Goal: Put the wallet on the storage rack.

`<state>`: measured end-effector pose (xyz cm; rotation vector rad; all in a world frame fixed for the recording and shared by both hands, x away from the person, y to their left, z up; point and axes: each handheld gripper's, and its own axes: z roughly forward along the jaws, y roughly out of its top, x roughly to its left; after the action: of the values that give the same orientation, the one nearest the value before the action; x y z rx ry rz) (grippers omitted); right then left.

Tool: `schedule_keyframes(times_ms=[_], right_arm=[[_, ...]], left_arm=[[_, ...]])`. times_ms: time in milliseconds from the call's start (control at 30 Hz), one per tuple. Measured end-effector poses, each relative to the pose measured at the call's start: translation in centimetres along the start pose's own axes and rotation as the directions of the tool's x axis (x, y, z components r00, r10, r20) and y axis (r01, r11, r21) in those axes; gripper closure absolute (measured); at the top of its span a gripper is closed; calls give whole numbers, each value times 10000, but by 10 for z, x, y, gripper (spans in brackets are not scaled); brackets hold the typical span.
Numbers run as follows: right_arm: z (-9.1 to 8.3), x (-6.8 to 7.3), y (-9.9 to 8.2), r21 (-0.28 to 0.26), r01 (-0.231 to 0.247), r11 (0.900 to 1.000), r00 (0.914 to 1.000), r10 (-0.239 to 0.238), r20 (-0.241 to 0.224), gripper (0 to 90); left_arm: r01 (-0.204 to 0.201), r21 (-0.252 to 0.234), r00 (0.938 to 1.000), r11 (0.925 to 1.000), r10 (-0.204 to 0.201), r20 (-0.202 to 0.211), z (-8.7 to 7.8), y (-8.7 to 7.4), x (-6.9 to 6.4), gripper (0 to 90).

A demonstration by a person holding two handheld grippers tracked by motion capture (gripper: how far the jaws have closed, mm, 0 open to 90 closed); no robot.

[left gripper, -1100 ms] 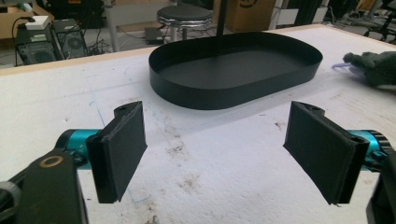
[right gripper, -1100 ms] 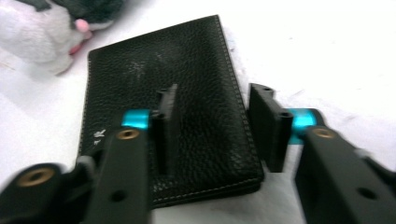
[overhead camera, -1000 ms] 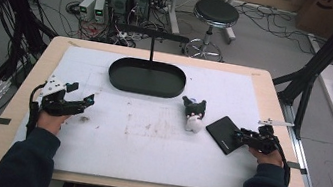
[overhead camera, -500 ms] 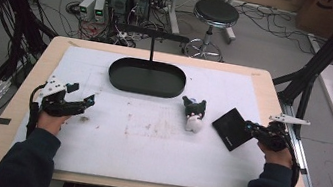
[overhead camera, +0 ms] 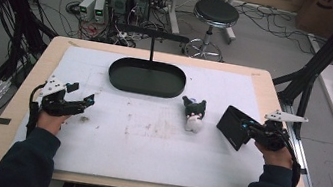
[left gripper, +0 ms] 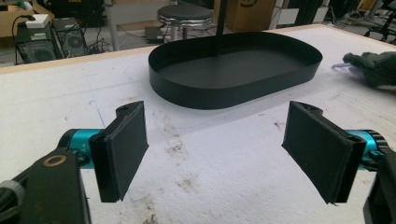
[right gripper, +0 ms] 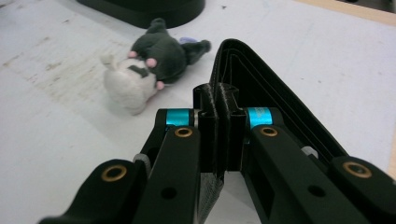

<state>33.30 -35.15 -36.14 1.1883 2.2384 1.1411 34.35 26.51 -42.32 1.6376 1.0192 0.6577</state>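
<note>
Right claw [right gripper: 219, 100] grips wallet [overhead camera: 232, 126]; seemingly lifted.

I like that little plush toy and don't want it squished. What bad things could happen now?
1. The right claw pinches the black wallet by one edge only, tilted off the table, so it might slip out or flop open.
2. The plush toy lies between the wallet and the black tray; a low swing toward the tray could bump it.
3. The left claw is open and holds nothing, so it can't catch anything.
</note>
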Motion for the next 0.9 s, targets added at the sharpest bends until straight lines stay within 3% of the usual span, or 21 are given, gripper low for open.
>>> schedule_keyframes(times_ms=[100,167,200,233,467,500,667,800,833,900], right_arm=[[0,8,0,132,372,9992,9991,-369,-206,879],[-1,9,-2,156,589,9981,9946,-573,-863,878],[-1,9,-2,156,589,9981,9946,-573,-863,878],[-1,10,-3,210,780,9967,9891,-747,-1267,877],[1,12,-5,206,1422,9896,9790,-1376,-1504,851],[1,12,-7,153,1613,9868,9719,-1562,-1762,791],[0,9,-7,-346,1393,9896,9789,-1429,-1463,594],[-1,8,-6,-704,1303,9890,9866,-1364,-890,393],[-1,8,-6,-704,1303,9890,9866,-1364,-890,393],[-1,7,-5,-846,1130,9900,9924,-1166,-398,289]], left_arm=[[-3,0,10000,10000,3,-7,0,0,0,215],[-21,-5,10000,10000,21,12,0,0,0,215],[-29,-5,10000,10000,29,10,0,0,0,215],[-37,5,10000,10000,37,9,0,0,0,215],[-26,25,10000,10000,26,29,0,0,0,215],[-28,29,10000,10000,28,29,0,0,0,215],[-28,28,10000,10000,28,-10,0,0,0,215],[-29,48,10000,10000,29,7,0,0,0,215],[-29,48,10000,10000,29,7,0,0,0,215],[-40,25,10000,10000,40,-22,0,0,-1,215]])
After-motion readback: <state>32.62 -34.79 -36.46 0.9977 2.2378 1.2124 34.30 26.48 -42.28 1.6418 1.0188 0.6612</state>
